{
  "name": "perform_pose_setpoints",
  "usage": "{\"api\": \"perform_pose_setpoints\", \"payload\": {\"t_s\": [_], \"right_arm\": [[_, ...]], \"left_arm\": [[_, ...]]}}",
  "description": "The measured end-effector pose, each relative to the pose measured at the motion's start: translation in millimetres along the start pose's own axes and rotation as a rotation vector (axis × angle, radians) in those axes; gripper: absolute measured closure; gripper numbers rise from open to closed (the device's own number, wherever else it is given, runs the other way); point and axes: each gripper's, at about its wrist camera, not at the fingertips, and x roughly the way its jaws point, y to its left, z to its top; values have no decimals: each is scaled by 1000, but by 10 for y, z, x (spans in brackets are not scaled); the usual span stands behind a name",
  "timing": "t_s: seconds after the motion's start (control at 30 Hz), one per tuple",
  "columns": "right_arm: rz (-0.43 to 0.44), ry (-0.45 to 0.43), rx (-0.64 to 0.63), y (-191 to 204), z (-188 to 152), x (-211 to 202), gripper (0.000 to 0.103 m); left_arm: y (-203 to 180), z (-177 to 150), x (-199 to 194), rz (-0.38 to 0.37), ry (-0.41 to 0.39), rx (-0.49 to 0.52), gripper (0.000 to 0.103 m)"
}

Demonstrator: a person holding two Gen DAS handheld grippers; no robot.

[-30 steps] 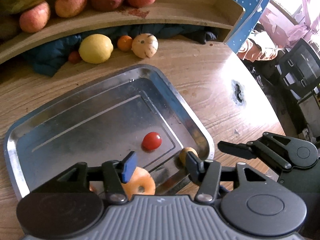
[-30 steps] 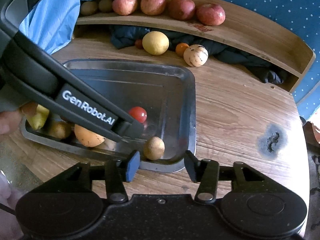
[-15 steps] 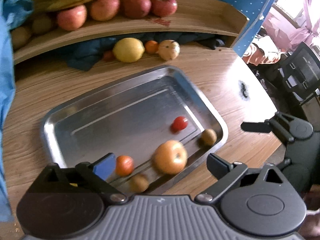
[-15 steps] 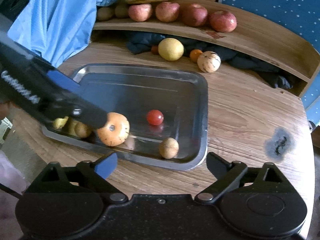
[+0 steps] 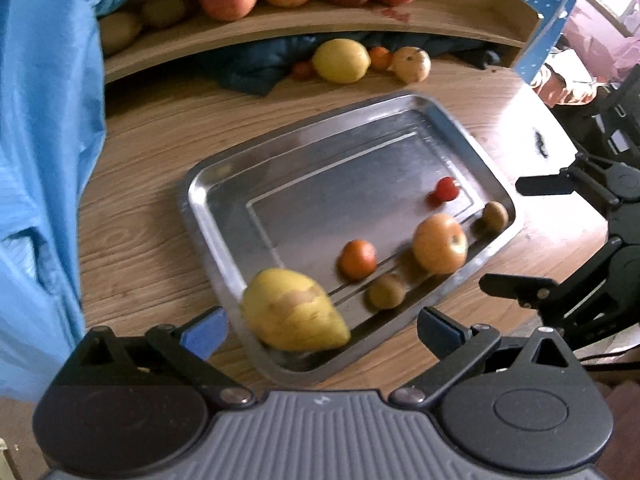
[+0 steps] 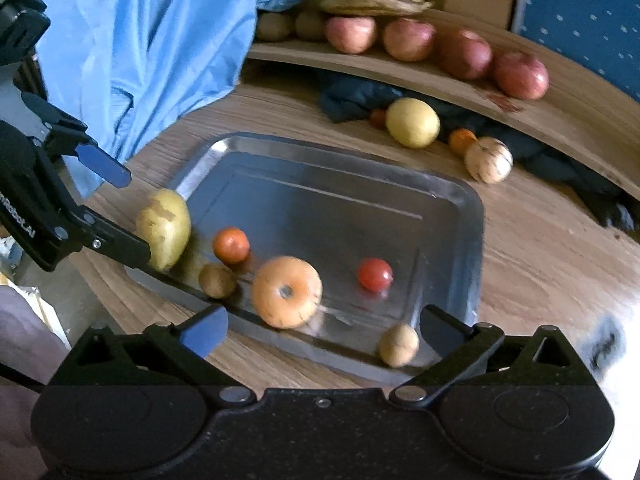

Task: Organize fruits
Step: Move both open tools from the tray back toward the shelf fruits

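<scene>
- Left tongs [image 5: 320, 330]: spread wide, nothing gripped, poised over the near corner of the metal tray [image 5: 224, 248].
- Right tongs [image 6: 322, 330]: spread wide too, empty, at the tray's near edge.
- Just ahead of left tongs: yellow pear [image 5: 294, 310] in the tray corner.
- Farther along the near side: small orange [image 5: 357, 260], two kiwis [image 5: 386, 291], peach-coloured apple [image 5: 439, 243], cherry tomato [image 5: 446, 189].
- Beyond the tray on the bench [image 5: 152, 128]: lemon [image 5: 341, 60] and small fruits against a dark cloth.
- Above, on the shelf [image 6: 560, 108]: red apples [image 6: 520, 75], bananas.

Six loose fruits [image 5: 439, 243] crowd the steel tray's [image 5: 224, 184] near edge.
</scene>
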Motion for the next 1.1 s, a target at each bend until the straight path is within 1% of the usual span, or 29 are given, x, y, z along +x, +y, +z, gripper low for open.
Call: {"api": "perform_pose_setpoints", "payload": {"t_s": [0.2,0.43,0.63,0.83,1.1], "right_arm": [[23,0,-25,72,153,86,1],[26,-2,-37,110,319,180,1],[17,-4,-40,113,457,256,1],[-12,0,-29,77,586,338,1],[-79,0,32,-59,717,416,1]], "left_arm": [[115,32,-29,16,-8,-12,0],[212,187,-16,32,-20,10,0],[329,344,15,37,-37,6,0],[418,547,103,36,-63,-5,0],[419,875,255,45,-96,18,0]]}}
